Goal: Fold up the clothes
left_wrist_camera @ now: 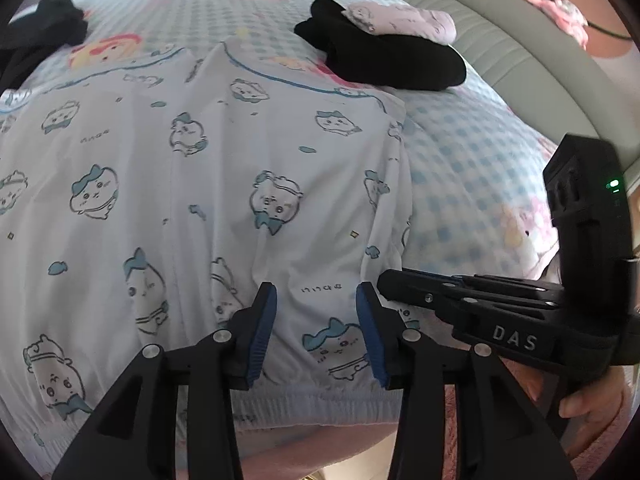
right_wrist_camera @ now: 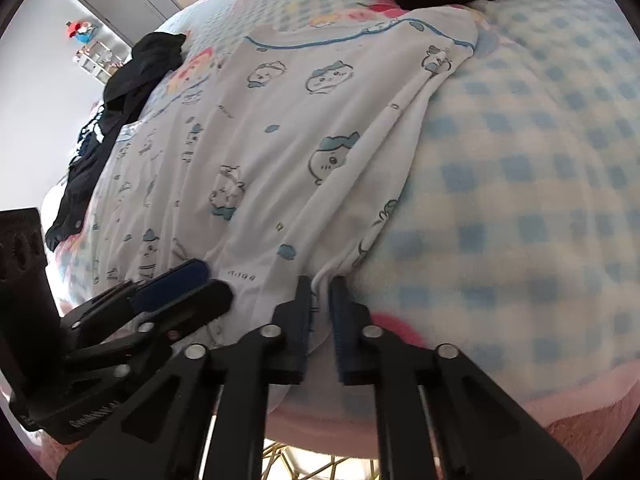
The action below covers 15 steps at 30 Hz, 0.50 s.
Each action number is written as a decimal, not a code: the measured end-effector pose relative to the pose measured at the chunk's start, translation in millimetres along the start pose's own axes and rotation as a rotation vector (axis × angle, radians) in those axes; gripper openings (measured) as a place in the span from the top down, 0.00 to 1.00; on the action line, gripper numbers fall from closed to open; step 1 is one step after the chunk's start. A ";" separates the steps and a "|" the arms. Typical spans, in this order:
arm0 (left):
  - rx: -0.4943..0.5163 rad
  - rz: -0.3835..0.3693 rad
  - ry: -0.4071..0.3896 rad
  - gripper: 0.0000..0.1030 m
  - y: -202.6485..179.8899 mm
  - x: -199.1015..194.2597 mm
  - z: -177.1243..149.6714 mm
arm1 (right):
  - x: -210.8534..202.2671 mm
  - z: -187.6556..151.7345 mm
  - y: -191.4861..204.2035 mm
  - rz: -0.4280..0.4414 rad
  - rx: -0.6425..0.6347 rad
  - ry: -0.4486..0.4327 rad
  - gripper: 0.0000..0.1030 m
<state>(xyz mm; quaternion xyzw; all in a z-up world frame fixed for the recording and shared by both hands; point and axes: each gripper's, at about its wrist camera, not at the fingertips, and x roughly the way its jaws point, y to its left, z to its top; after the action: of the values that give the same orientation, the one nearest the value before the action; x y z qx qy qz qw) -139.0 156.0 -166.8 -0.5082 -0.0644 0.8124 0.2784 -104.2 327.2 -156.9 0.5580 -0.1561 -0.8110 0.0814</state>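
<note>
1. The white garment [left_wrist_camera: 200, 184] is thin cloth printed with small blue-and-grey cartoon faces, trimmed with a blue line along its far edge and gathered into an elastic band at its near edge.
2. It lies spread flat on a blue-checked blanket [left_wrist_camera: 460, 152] covering the bed, its near band at the bed's edge.
3. A folded black garment [left_wrist_camera: 384, 56] with a pale pink piece on top sits farther back on the blanket, apart from the white one.
4. The left claw [left_wrist_camera: 316, 332] hovers over the near band with its blue pads apart, gripping nothing; cloth shows between them.
5. The right claw [right_wrist_camera: 320, 320] is clenched on the white garment's near right corner, a pinched ridge of cloth rising between its pads.
6. The two claws sit just beside each other along the same edge.
</note>
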 end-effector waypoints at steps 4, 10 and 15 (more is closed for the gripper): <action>0.005 0.010 0.002 0.58 -1.3 0.6 0.9 | -9.1 -3.0 6.7 -0.029 -0.043 -0.037 0.97; 0.008 0.015 0.020 0.58 2.7 3.7 -1.2 | -21.9 -13.8 -2.4 -0.060 -0.035 -0.064 0.98; 0.011 0.030 0.037 0.58 4.2 8.6 -3.0 | -32.6 -19.2 -21.0 -0.120 0.011 -0.080 1.00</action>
<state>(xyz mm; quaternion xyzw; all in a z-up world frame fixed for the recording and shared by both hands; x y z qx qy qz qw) -140.8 156.4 -176.7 -0.5223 -0.0470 0.8075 0.2700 -73.7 353.7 -141.8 0.5338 -0.1300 -0.8352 0.0233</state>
